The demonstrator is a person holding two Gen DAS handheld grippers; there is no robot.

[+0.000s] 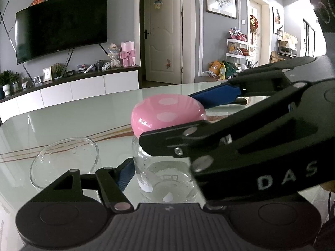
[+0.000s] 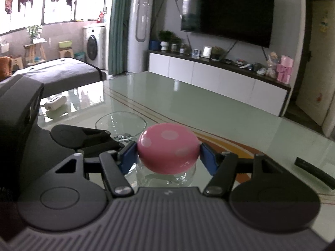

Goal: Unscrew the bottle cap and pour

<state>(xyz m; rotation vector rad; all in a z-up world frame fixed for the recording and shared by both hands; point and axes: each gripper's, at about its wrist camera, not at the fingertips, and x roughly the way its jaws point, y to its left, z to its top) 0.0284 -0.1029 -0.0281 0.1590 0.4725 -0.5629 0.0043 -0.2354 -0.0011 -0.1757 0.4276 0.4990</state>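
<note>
A clear glass bottle (image 1: 167,179) with a pink white-dotted mushroom cap (image 1: 167,115) stands on the glass table. My left gripper (image 1: 165,177) is shut on the bottle's body; only its left blue pad (image 1: 125,173) shows. My right gripper (image 2: 167,156) is shut on the pink cap (image 2: 167,146), a blue pad on each side; it reaches in from the right in the left wrist view (image 1: 209,123). An empty clear glass bowl (image 1: 65,161) sits just left of the bottle, and also shows behind the cap in the right wrist view (image 2: 121,123).
The pale green glass table (image 2: 188,100) stretches ahead. A black bar-like object (image 2: 314,171) lies on it at the right. A white object (image 2: 54,104) lies at the far left. A TV and a cabinet stand beyond.
</note>
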